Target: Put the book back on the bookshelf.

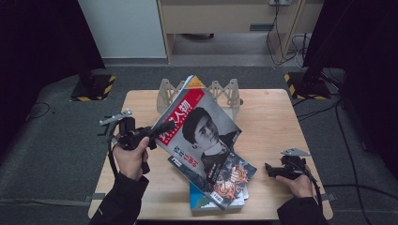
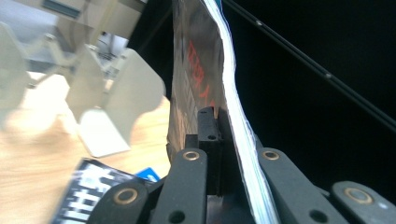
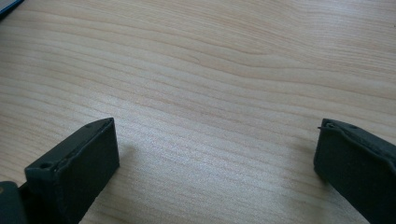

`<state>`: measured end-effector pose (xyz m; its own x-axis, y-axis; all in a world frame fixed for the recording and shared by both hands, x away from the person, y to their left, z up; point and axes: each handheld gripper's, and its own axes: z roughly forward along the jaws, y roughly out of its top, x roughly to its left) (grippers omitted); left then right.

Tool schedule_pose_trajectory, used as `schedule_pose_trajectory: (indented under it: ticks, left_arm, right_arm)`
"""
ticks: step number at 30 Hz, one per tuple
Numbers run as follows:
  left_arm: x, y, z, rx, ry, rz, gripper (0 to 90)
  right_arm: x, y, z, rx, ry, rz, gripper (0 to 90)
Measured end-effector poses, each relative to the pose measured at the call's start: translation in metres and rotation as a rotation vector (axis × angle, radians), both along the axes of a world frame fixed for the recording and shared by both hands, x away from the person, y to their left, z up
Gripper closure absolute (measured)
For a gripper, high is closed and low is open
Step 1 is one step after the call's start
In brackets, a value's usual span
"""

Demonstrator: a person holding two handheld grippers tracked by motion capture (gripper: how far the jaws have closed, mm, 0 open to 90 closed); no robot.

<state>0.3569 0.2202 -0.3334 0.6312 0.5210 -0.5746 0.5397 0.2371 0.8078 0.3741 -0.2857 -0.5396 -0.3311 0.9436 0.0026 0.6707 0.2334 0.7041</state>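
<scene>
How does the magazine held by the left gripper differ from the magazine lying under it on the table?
The red-and-grey magazine is tilted up, clamped at its edge by the left gripper; the dark magazine lies flat, ungripped. The red-and-grey one shows a portrait cover; the dark one shows orange artwork. Both sit over the wooden table.

We count three magazines: one [image 1: 199, 126] pinched between the left gripper's [image 1: 165, 126] fingers [image 2: 208, 126], two more, a dark one [image 1: 234, 176] and a blue one [image 1: 199, 202], stacked just beyond them. One wooden rack [image 1: 225, 91] stands past those fingertips. Two grippers; the right gripper's [image 1: 270, 169] fingers [image 3: 77, 172] bracket bare table [image 3: 224, 70].
</scene>
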Motion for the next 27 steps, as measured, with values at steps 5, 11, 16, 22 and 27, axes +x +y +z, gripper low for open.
schedule_pose_trajectory:
  ticks: [5, 11, 16, 22, 27]
  left_arm:
    - [0.003, 0.018, 0.006, -0.005, -0.01, 0.047, 86.2]
    - [0.002, 0.037, 0.017, -0.01, -0.027, 0.095, 86.3]
    - [-0.003, 0.054, 0.025, -0.001, -0.044, 0.132, 86.2]
    - [-0.007, 0.074, 0.028, -0.002, -0.048, 0.176, 86.2]
    - [-0.008, 0.085, 0.029, 0.016, -0.054, 0.216, 86.2]
  right_arm:
    - [0.0, 0.0, 0.0, 0.0, 0.0, -0.002, 0.3]
    - [0.0, 0.001, 0.0, 0.002, 0.0, -0.007, 0.3]
    - [0.0, 0.001, 0.0, 0.001, 0.0, -0.009, 0.3]
    - [0.0, 0.001, 0.0, 0.001, 0.0, -0.01, 0.3]
    - [0.0, 0.001, 0.0, 0.002, 0.0, -0.012, 0.3]
